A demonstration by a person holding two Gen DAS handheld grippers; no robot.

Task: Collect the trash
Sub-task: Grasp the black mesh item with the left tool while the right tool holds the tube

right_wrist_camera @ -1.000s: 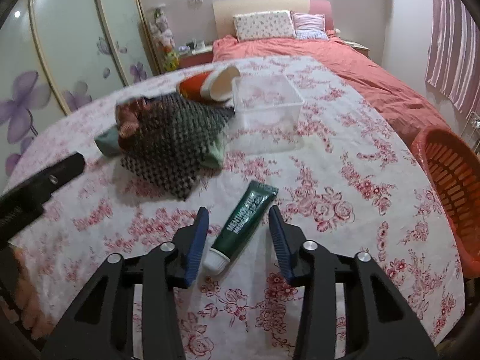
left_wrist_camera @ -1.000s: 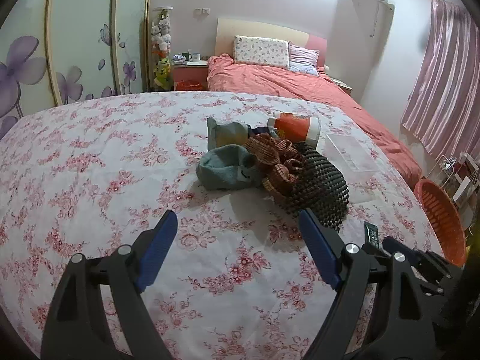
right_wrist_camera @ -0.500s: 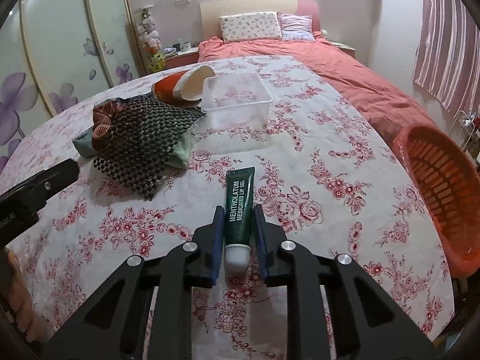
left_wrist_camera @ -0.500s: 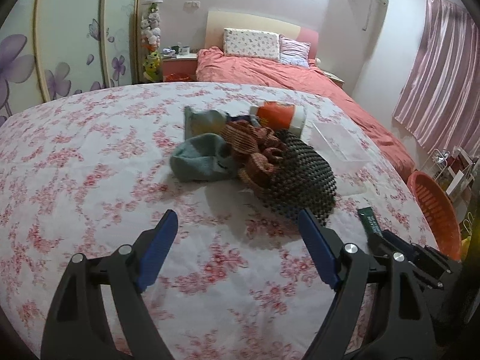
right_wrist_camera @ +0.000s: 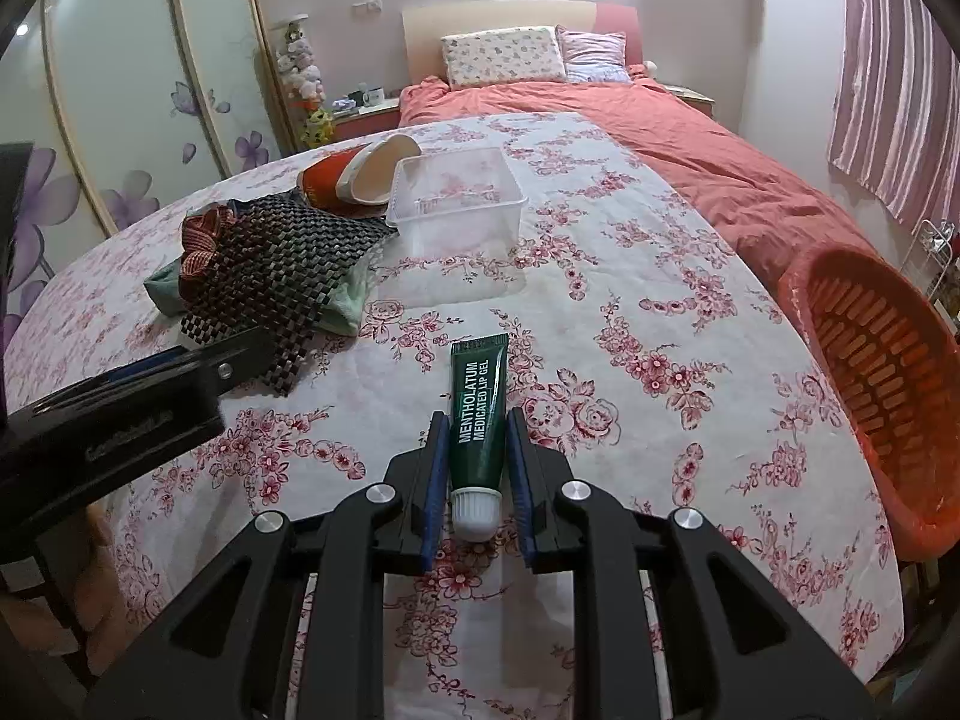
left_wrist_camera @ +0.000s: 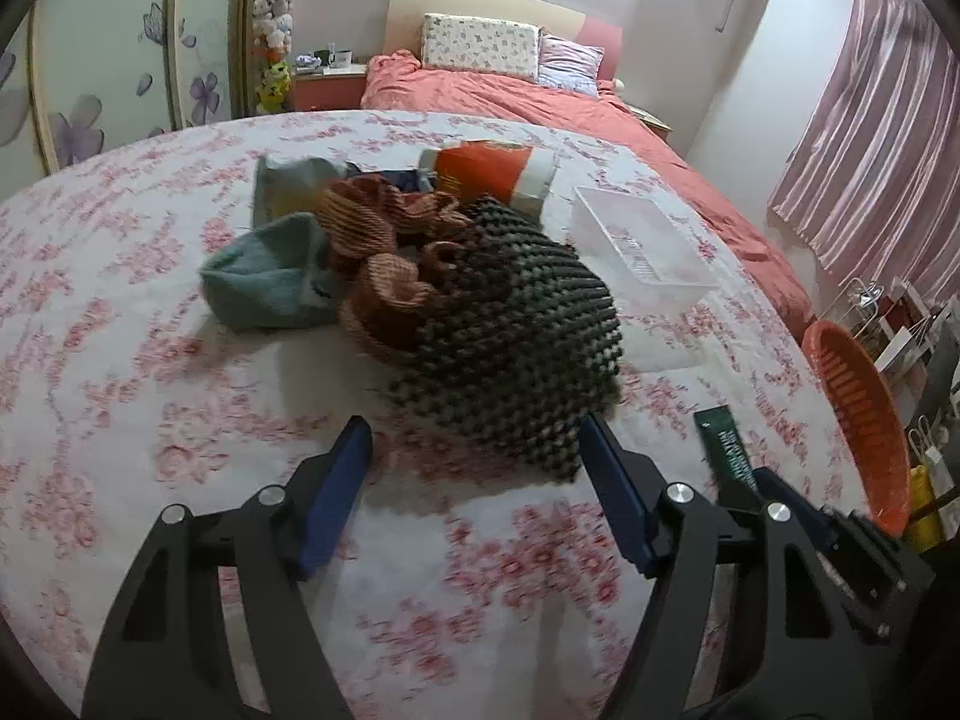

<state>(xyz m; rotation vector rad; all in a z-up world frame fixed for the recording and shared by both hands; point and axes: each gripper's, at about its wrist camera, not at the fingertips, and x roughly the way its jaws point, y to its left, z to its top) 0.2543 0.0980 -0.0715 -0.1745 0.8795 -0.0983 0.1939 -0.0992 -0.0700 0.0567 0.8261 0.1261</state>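
A green lip-gel tube [right_wrist_camera: 477,396] with a white cap lies on the floral tablecloth [right_wrist_camera: 660,312], and my right gripper [right_wrist_camera: 478,420] is shut on its cap end. The left wrist view shows the same tube [left_wrist_camera: 726,444] at the right. My left gripper [left_wrist_camera: 473,426] is closing, with the near corner of a black woven mat [left_wrist_camera: 516,324] between its blue pads, which do not press on it. The mat tops a pile holding a brown woven cloth [left_wrist_camera: 384,240], a teal cloth [left_wrist_camera: 264,282] and an orange paper cup [left_wrist_camera: 486,171].
An orange slatted basket [right_wrist_camera: 870,372] stands off the table's right edge. A clear plastic tub [right_wrist_camera: 456,198] sits beyond the tube, next to the cup. A bed with a coral cover [right_wrist_camera: 660,120] lies behind, wardrobe doors to the left.
The right gripper shut on the green tube and lined up with it. The left gripper moved in toward the pile, and its jaws narrowed around the mat's near corner.
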